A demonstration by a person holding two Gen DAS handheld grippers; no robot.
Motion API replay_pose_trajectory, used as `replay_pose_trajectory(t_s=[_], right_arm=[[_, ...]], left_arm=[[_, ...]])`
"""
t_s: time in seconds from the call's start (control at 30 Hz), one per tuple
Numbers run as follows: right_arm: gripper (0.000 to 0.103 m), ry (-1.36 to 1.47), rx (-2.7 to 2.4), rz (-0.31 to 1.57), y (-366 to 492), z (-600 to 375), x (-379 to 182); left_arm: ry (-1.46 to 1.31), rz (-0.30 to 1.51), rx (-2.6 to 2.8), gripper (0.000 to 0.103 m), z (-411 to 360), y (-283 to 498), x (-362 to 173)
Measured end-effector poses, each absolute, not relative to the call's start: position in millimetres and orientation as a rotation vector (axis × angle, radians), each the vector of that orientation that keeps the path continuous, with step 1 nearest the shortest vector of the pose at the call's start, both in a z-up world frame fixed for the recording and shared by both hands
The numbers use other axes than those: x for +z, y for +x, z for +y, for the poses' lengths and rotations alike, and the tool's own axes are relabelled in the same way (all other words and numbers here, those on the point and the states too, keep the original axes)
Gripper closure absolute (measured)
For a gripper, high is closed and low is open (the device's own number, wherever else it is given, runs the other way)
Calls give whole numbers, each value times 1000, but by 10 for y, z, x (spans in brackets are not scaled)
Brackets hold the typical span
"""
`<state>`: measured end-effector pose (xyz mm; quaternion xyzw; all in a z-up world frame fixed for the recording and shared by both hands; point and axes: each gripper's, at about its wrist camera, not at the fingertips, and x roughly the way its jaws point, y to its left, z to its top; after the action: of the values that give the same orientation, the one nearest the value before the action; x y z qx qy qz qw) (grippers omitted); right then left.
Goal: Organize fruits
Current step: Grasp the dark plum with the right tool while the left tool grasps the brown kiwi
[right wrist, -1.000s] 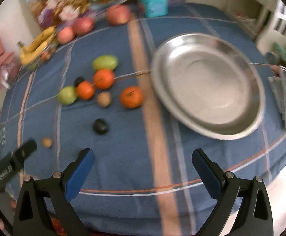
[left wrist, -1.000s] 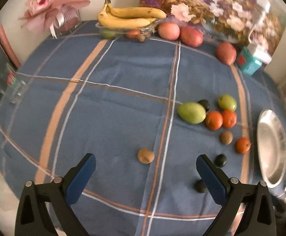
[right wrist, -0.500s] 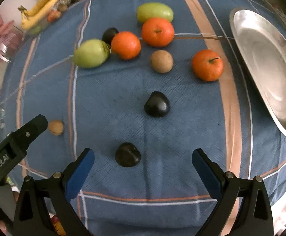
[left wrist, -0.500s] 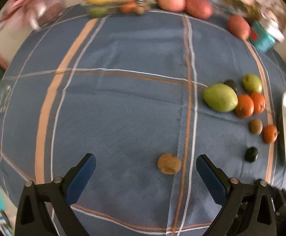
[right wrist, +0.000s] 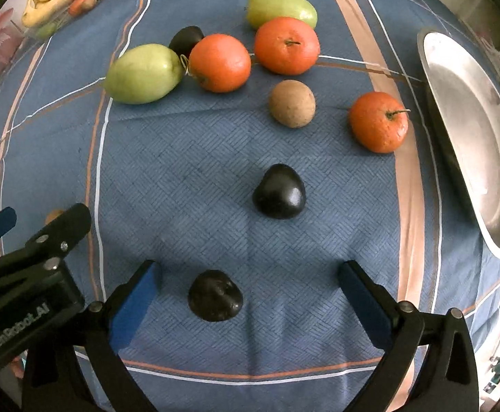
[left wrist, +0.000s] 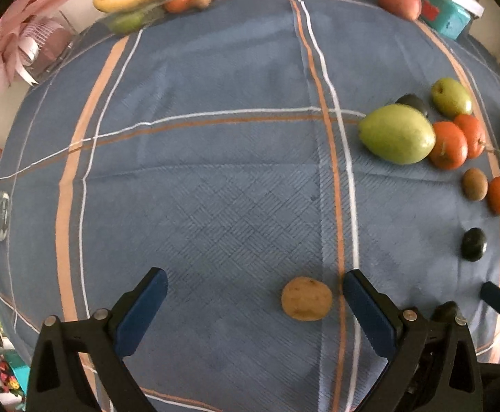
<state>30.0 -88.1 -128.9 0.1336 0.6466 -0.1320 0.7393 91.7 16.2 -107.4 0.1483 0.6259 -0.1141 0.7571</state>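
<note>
Jaws gape wide on both your grippers: left gripper (left wrist: pixel 253 304) frames a brown fruit (left wrist: pixel 306 298), right gripper (right wrist: pixel 248 290) a dark fruit (right wrist: pixel 215 296); neither touches.

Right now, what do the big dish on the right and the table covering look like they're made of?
The dish looks like polished metal, probably steel: silvery, with soft reflections. The table covering looks like woven cloth: matte blue, basket-weave texture, orange and white stripes.
</note>
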Motion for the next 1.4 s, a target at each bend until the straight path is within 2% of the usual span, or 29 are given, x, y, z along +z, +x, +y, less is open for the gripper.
replay_pose_trajectory(t_s=[0.43,0.8,0.93,1.0,1.1,1.13,1.17,1.2,1.27,1.33,1.37,1.4], right_arm=[[0,293,-300,1386,81,-910,-1190],[0,317,-271,1418,110,-911,-1109],[4,282,-250,1363,101,-828,-938],[21,260,-230,1349,104,-778,-885],[35,279,-200,1383,121,-749,-917],[40,282,-205,1394,125,-749,-931],[49,288,-216,1402,128,-769,-943],[52,296,-220,1403,133,-777,-948],[52,328,-227,1398,146,-835,-929],[53,358,-239,1396,151,-900,-912],[57,371,-244,1395,148,-943,-900],[66,384,-247,1392,136,-984,-890]], left_arm=[[262,1375,-304,0,256,1142,-1220],[233,1402,-327,1,276,1008,-1113],[249,1406,-348,11,228,974,-1059],[260,1405,-331,17,220,973,-1047],[226,1404,-321,36,243,983,-982],[200,1411,-327,45,259,992,-956],[178,1418,-336,53,281,995,-936],[161,1425,-344,56,308,998,-918],[124,1439,-359,70,337,1016,-899],[85,1447,-369,76,357,1023,-893],[74,1449,-361,76,371,1015,-901],[70,1449,-355,76,373,1006,-895]])
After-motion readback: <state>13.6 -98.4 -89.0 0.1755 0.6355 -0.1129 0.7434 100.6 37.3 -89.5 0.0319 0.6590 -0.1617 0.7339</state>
